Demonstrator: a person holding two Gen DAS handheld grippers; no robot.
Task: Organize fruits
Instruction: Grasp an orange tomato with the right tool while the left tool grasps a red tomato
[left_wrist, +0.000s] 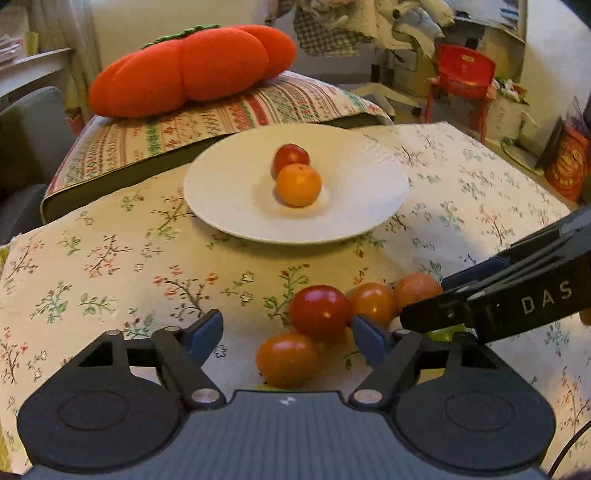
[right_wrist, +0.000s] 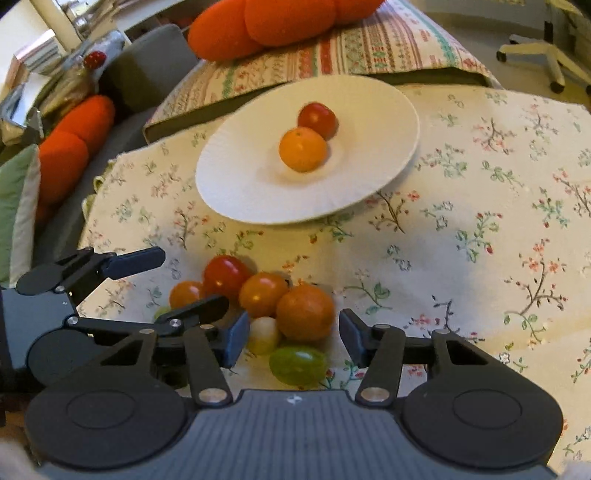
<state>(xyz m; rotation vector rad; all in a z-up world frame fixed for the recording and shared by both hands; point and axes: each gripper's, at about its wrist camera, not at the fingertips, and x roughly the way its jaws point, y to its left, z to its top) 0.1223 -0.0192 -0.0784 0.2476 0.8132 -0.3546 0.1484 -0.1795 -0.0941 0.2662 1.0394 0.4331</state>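
Crowding is the main hazard here. Low in both views, a tight cluster of small fruits sits on the floral tablecloth: a red cherry tomato, an orange cherry tomato just below it, another orange tomato, a small mandarin, a pale grape and a green grape, most of them touching. The white plate lies in the upper middle of each view, well apart from the pile, and already holds one red tomato and one mandarin side by side.

Both grippers hang over the cluster with fingers spread and nothing between them. The left gripper straddles the red and orange tomatoes; the right gripper brackets the small mandarin and the grapes. In the right wrist view one left finger reaches in just beside the right gripper's own pad, so the two tools could knock together if both close at once.

Closing on one fruit will likely nudge its neighbours — round, smooth things that roll easily on cloth, perhaps toward the table edge. Tomatoes and grapes are soft, so a hard squeeze may split them, and a shallow plate lets a dropped fruit roll off.
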